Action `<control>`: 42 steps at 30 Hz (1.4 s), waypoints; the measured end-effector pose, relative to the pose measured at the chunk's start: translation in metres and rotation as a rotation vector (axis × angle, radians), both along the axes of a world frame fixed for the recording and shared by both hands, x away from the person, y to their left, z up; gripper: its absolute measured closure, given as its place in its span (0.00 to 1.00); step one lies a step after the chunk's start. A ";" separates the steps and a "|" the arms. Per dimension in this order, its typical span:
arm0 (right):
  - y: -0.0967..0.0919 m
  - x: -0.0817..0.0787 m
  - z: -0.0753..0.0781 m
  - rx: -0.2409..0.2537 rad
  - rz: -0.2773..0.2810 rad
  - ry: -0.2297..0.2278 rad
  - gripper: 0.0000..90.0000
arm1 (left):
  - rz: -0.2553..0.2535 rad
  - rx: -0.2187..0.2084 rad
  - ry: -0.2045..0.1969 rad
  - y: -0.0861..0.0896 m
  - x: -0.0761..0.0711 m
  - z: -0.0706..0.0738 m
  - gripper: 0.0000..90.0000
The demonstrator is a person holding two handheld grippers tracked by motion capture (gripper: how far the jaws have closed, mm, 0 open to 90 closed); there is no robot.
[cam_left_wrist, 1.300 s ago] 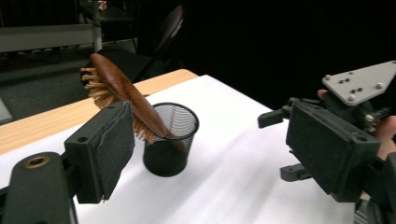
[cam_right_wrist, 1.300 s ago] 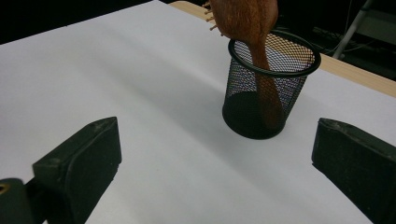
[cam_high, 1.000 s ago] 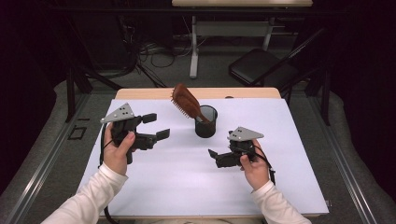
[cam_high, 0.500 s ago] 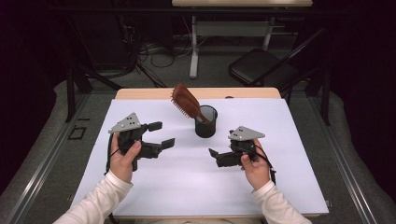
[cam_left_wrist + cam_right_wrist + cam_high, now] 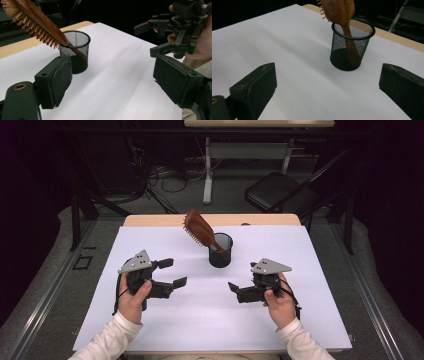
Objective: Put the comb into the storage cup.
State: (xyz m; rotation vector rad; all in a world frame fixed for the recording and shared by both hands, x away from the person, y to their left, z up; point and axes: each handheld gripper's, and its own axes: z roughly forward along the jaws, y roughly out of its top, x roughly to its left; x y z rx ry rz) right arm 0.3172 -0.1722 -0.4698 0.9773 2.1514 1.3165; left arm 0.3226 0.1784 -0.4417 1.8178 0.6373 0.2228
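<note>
left gripper (image 5: 172, 272) has sunk toward the desk's (image 5: 200, 320) left edge, jaws spread; right gripper (image 5: 234, 286) likewise spread. wooden brush (image 5: 199, 230) handle partly hidden in mesh cup (image 5: 220, 251).

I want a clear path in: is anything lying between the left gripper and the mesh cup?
Nothing: in the high view, bare white table lies between the left gripper and the mesh cup holding the hairbrush.

Hairbrush (image 5: 32, 22) head cut off at the left gripper view's top edge, handle end veiled inside the mesh cup (image 5: 76, 53) (dark base), far chair (image 5: 280, 195) half lost in shadow
</note>
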 end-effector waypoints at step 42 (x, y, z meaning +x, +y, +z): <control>-0.079 -0.033 -0.033 -0.009 -0.162 0.041 0.01 | 0.217 0.030 0.022 0.056 -0.023 -0.075 0.17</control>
